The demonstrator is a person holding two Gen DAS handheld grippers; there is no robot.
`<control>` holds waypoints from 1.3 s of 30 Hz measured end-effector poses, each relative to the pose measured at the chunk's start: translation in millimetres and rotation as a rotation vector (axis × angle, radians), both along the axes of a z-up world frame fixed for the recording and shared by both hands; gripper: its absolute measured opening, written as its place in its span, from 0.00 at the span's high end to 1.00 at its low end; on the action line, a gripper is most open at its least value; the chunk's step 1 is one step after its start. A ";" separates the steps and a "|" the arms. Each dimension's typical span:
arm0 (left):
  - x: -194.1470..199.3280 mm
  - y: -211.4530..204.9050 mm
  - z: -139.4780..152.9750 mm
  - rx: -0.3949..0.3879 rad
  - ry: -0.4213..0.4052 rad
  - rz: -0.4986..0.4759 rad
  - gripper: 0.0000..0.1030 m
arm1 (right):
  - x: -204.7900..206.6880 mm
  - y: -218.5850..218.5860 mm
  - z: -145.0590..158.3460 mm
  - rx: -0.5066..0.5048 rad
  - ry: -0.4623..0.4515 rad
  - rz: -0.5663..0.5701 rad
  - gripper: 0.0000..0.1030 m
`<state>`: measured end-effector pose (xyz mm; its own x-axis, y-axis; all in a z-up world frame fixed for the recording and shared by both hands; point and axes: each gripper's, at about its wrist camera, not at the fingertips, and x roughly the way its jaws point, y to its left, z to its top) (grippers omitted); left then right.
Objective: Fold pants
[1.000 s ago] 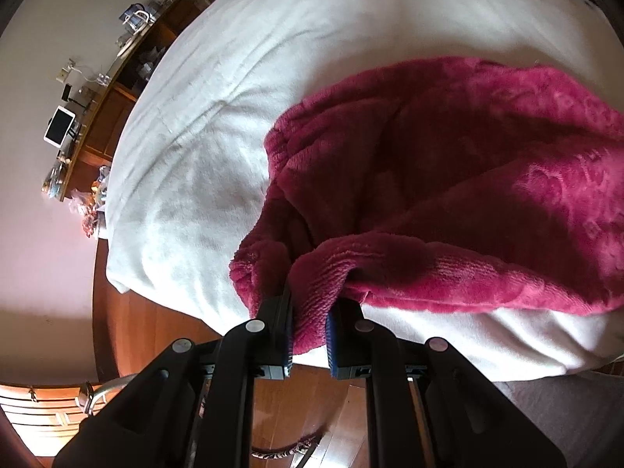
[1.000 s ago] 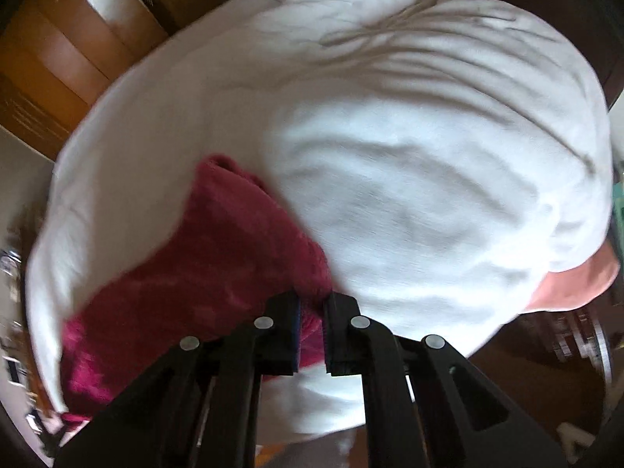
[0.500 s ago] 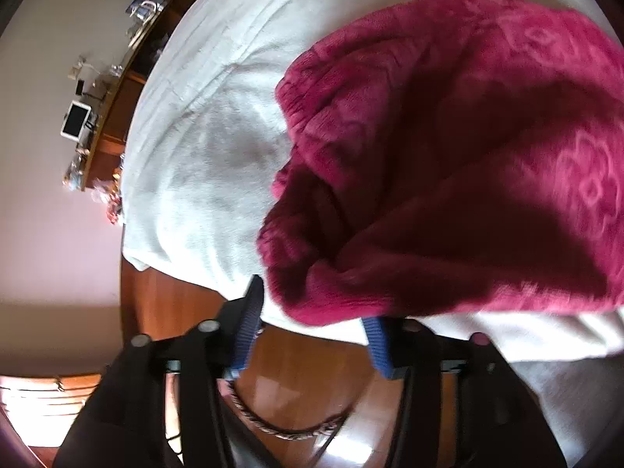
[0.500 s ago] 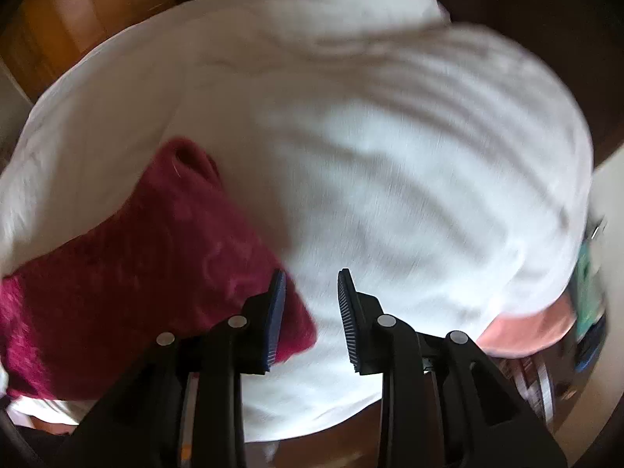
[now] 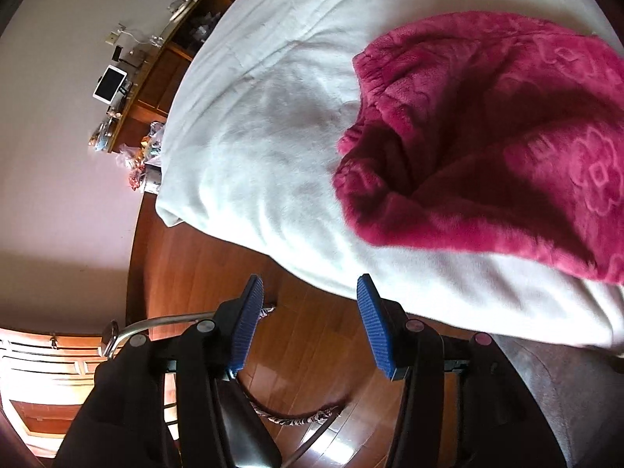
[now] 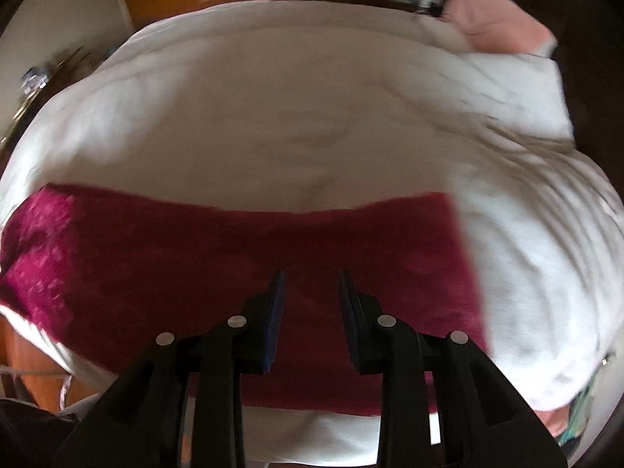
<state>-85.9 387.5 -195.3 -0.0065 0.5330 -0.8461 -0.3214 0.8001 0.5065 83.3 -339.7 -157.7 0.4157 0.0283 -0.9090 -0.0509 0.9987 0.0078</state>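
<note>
The magenta fleece pants (image 5: 507, 148) lie folded on the white bed (image 5: 273, 136), at the right of the left wrist view, with a flower pattern and a rumpled waistband end facing left. My left gripper (image 5: 308, 296) is open and empty, back off the bed's edge over the wood floor. In the right wrist view the pants (image 6: 195, 257) lie as a long band across the near side of the bed (image 6: 312, 117). My right gripper (image 6: 310, 284) is open and empty just above the band's middle.
A wooden shelf (image 5: 148, 74) with small items and a tablet stands along the wall at the left. A cord (image 5: 288, 421) lies on the wood floor below my left gripper. A pink pillow (image 6: 495, 19) sits at the bed's far right corner.
Both grippers let go of the pants and opened. The left one pulled back off the bed edge. The right one swung over the middle of the pants.
</note>
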 end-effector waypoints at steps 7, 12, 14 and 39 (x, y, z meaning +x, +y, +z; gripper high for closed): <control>-12.1 44.8 10.3 -0.120 -0.143 0.164 0.50 | 12.6 65.0 -4.0 0.052 0.016 0.082 0.62; 22.1 66.1 15.6 -0.354 -0.325 0.172 0.47 | 26.2 148.7 -4.5 0.095 0.067 0.129 0.62; 42.3 74.0 9.9 -0.429 -0.353 0.155 0.39 | 39.2 180.0 -2.5 0.091 0.068 0.179 0.61; 171.8 111.4 -47.1 -0.823 -0.313 0.041 0.80 | 148.6 443.8 -61.1 0.196 0.250 0.381 0.56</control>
<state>85.9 499.0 -242.5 0.2844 -0.2421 -0.9276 -0.3851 0.8572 -0.3418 231.8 104.1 -218.8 0.1127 0.3165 -0.9419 -0.3852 0.8877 0.2522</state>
